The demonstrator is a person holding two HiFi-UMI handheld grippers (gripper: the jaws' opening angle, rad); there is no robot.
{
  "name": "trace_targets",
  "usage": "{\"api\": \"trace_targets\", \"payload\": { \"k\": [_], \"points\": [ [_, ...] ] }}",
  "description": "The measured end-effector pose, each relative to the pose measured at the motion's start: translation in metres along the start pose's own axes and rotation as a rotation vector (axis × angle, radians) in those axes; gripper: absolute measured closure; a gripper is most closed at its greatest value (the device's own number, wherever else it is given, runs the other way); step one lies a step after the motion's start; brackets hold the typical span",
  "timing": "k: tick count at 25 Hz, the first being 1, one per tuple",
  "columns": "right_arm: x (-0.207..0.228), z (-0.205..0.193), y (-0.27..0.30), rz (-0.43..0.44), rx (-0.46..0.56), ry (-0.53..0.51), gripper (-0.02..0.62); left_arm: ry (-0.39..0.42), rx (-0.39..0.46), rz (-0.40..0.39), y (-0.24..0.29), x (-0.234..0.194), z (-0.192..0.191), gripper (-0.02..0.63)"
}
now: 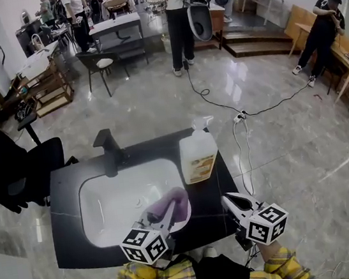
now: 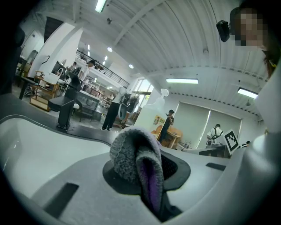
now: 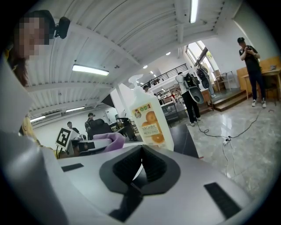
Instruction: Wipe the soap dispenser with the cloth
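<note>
Since my left claw [image 1: 167,213] is clamped on the cloth [image 1: 176,204] over the sink's [image 1: 88,187] near rim, while my right claw [image 1: 230,202], right of the sink, is closed tight on nothing, I'd open the right to brace the dispenser [image 1: 198,155], upright just right of the sink, then wipe with light pressure.

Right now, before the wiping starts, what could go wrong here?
1. The soap dispenser stands free near the right edge of the counter; the right gripper is shut, empty and away from it, so a push from the cloth may topple it.
2. The left gripper pinches only a fold of the cloth, which could slip out into the sink.
</note>
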State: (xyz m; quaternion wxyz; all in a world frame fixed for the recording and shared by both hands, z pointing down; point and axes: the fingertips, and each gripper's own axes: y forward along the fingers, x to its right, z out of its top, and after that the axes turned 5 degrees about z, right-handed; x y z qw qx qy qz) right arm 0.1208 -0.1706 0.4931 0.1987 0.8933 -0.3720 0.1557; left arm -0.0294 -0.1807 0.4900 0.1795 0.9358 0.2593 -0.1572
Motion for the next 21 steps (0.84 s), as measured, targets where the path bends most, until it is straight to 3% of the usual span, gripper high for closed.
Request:
{"api": "trace_targets", "payload": {
  "k": [21],
  "points": [
    [-0.010,-0.003,-0.001,-0.006,-0.012,-0.021,0.589,-0.004,-0.023,-0.003,-0.013,0.002,-0.007,0.557]
  ]
}}
